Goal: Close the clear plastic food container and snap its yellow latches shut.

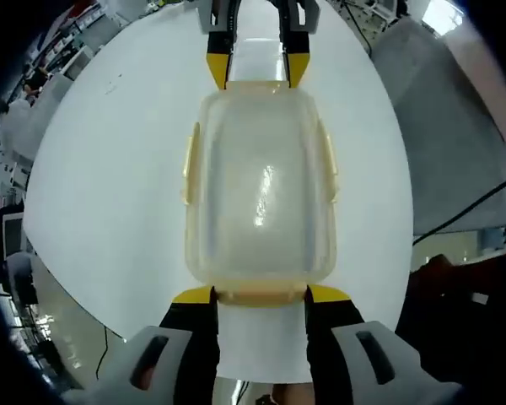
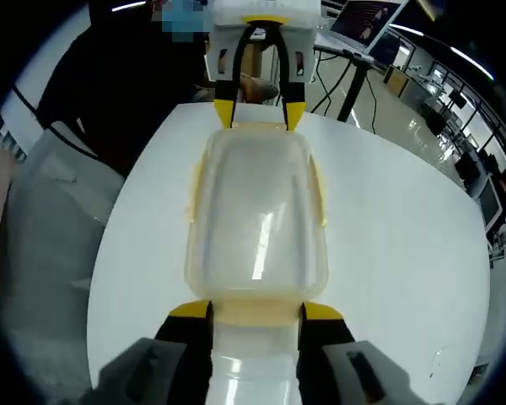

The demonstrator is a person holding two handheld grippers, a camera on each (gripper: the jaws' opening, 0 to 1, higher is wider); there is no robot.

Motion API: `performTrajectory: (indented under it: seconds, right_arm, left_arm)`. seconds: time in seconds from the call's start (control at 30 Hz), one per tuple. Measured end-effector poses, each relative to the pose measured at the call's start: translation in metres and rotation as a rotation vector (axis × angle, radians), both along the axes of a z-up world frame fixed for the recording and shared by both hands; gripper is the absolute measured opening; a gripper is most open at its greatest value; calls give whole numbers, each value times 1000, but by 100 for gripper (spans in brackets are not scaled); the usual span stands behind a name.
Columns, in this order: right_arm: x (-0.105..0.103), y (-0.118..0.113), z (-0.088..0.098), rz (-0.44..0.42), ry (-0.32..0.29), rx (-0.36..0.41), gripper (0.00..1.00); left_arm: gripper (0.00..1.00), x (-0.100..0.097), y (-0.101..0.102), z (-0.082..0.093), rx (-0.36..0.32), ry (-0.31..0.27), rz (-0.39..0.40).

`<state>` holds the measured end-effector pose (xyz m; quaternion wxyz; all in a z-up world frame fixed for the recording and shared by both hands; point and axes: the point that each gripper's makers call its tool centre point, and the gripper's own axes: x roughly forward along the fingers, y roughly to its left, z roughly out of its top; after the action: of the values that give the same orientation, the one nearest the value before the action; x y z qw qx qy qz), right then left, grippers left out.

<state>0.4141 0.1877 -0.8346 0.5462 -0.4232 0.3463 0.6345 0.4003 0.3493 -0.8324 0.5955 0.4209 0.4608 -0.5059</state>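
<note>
Container (image 1: 259,181) sits lid-on in the middle of my white round table (image 1: 101,194). My left gripper (image 1: 261,294) spreads its jaws at the near end latch (image 1: 260,295); my right gripper (image 2: 255,310) stands spread likewise at the opposite end latch (image 2: 255,312).

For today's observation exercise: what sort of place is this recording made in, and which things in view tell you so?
Probably a lab or open-plan workspace. A round white table holds the clear food container. Behind it, an open laptop stands on a stand, and rows of desks with monitors line the floor.
</note>
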Motion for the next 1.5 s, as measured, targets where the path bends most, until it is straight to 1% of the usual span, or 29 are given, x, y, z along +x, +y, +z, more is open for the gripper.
performTrajectory:
  seconds: [0.03, 0.07, 0.17, 0.27, 0.37, 0.5, 0.6, 0.7, 0.83, 1.0, 1.07, 1.27, 1.37, 1.5]
  right_arm:
    - [1, -3, 3, -4, 4, 1, 36]
    - [2, -6, 6, 7, -2, 3, 36]
    - [3, -11, 12, 5, -5, 6, 36]
    - [5, -18, 17, 6, -13, 7, 36]
    - [5, -25, 22, 11, -11, 4, 36]
    - [4, -39, 29, 11, -13, -8, 36]
    - [3, -50, 32, 6, -18, -15, 36]
    - [6, -64, 35, -12, -18, -18, 36]
    - [6, -81, 38, -10, -23, -36, 36]
    - [6, -107, 37, -9, -22, -71, 36]
    - [7, -115, 37, -10, -25, -92, 36]
    - [9, -136, 39, -37, -23, -117, 37]
    - [8, -148, 37, -31, -24, -148, 37]
    - [9, -162, 34, -43, -15, -167, 37]
  left_arm:
    - [37, -1, -3, 3, -7, 2, 7]
    - [37, -2, -5, 6, -15, -2, 12]
    - [37, 1, -12, 16, -33, -20, 20]
    - [37, 4, -20, 22, -30, -38, 21]
    - [37, 3, -27, 29, -33, -36, 25]
    - [37, 1, -42, 36, -32, -34, 28]
    - [37, 2, -52, 42, -24, -49, 18]
    - [37, 7, -66, 48, -26, -79, 0]
    - [37, 8, -81, 49, -39, -78, -3]
    - [37, 8, -108, 49, -74, -84, 4]
    - [37, 9, -117, 48, -75, -87, -4]
    - [37, 13, -137, 47, -95, -87, -17]
    - [37, 14, -151, 45, -95, -78, -28]
    - [37, 15, -162, 45, -108, -73, -31]
